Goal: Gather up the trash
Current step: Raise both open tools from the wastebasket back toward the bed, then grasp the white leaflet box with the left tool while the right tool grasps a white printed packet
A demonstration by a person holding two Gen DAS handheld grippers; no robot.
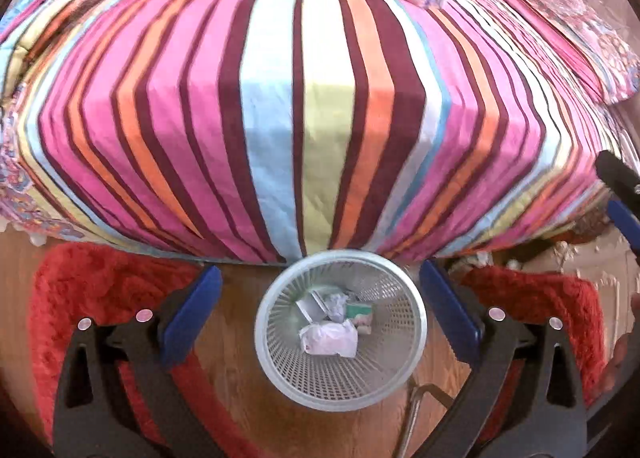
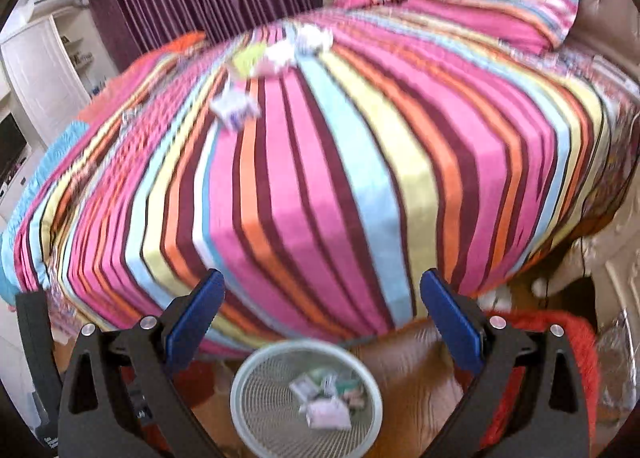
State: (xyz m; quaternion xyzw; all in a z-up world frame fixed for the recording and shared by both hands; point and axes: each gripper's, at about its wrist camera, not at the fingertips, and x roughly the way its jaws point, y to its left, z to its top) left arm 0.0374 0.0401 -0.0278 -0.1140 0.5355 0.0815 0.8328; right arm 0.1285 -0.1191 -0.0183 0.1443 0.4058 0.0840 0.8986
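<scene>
So our left tool (image 1: 320, 294) is matte black plastic arms with triangular cut-outs, blue pads on the fingers (image 1: 192, 306), and two shiny round silver rivets per side, lower part of frame. Right tool (image 2: 322, 298) is the same build: black arms, blue pads, silver rivets near the bottom corners.
</scene>
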